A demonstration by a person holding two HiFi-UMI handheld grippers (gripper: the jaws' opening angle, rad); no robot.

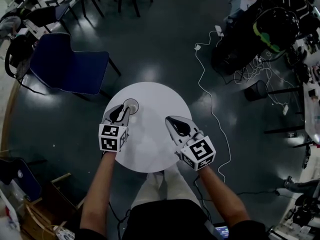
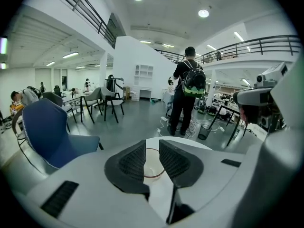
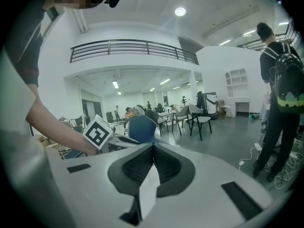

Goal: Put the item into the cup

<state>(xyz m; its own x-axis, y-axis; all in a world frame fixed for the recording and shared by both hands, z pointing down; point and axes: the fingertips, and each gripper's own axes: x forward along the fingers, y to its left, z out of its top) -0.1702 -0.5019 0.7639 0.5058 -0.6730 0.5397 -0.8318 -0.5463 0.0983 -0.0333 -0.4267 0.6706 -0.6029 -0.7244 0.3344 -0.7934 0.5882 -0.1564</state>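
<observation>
A small clear cup (image 1: 131, 104) with a reddish rim stands near the far left edge of the round white table (image 1: 156, 96). My left gripper (image 1: 121, 113) hovers just in front of it, jaws apart with nothing between the pads. In the left gripper view the cup (image 2: 153, 168) shows through the gap of the left gripper (image 2: 152, 144). I cannot tell whether anything lies inside the cup. My right gripper (image 1: 170, 119) hangs over the table's right half, shut and empty. The right gripper (image 3: 153, 146) points away toward the room.
A blue chair (image 1: 70, 66) stands left of the table. White cables (image 1: 207, 86) trail over the dark floor to the right, near a black bin (image 1: 256, 90). A person with a backpack (image 2: 189, 87) stands beyond the table. The person's legs (image 1: 160, 186) are at the table's near edge.
</observation>
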